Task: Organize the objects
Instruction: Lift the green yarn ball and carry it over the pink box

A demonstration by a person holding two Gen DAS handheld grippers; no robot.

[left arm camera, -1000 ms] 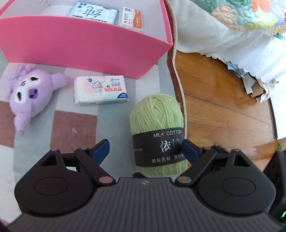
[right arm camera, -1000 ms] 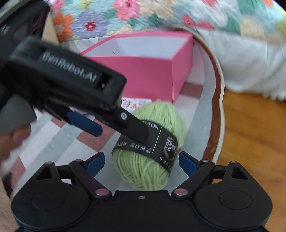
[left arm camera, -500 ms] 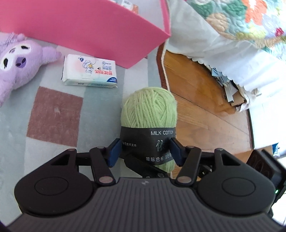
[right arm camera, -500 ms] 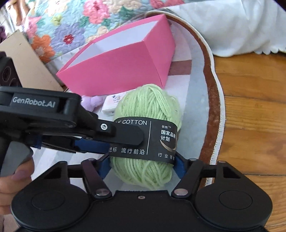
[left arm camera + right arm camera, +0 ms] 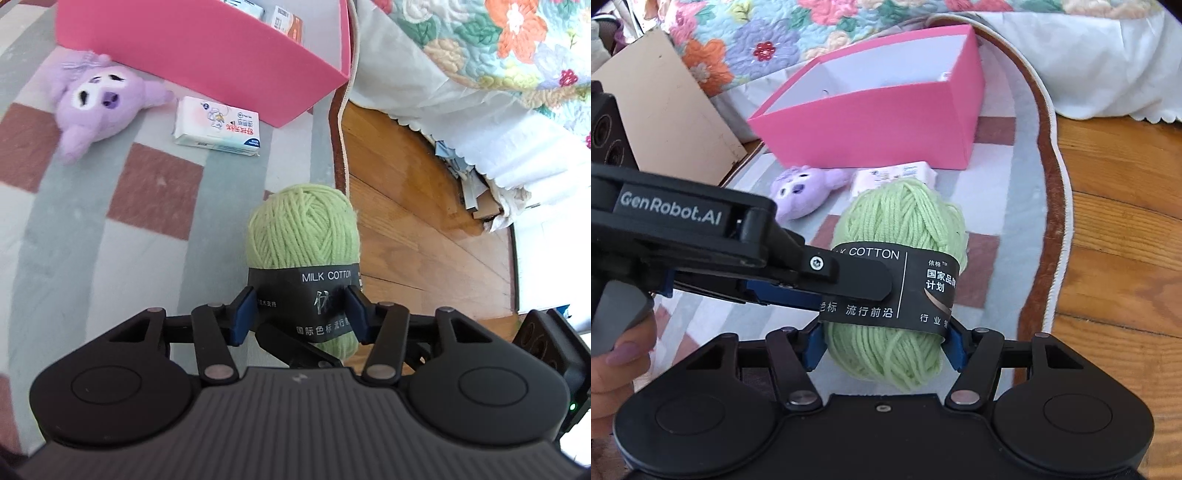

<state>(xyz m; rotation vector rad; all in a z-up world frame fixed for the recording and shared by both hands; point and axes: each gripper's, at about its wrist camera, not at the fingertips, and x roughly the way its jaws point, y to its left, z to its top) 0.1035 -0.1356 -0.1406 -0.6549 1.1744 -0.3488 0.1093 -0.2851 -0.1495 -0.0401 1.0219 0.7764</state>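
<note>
Left gripper (image 5: 301, 312): the jaws are closing, and both blue pads press on the black paper band of the green yarn ball (image 5: 303, 236). Right gripper (image 5: 884, 345): the jaws are closing as well, with a blue pad against each side of the same ball, at and just under the band. The yarn ball is thus clamped from two directions at once; in the right wrist view the left gripper's finger lies across the left part of the band.

The yarn ball stands above the right edge of the checked rug (image 5: 110, 236), beside the wooden floor (image 5: 417, 221); whether it rests on the rug cannot be told.

Farther off on the rug:
- a pink box (image 5: 207, 55), open at the top, with packets visible inside at its far right;
- a tissue pack (image 5: 218, 127), lying flat just in front of the box's near wall;
- a purple plush toy (image 5: 98, 107), left of the tissue pack, also near the box.

A floral quilt (image 5: 498, 48) with a white skirt hangs at the far right. A person's hand (image 5: 613, 365) shows at the left edge of the right wrist view.
</note>
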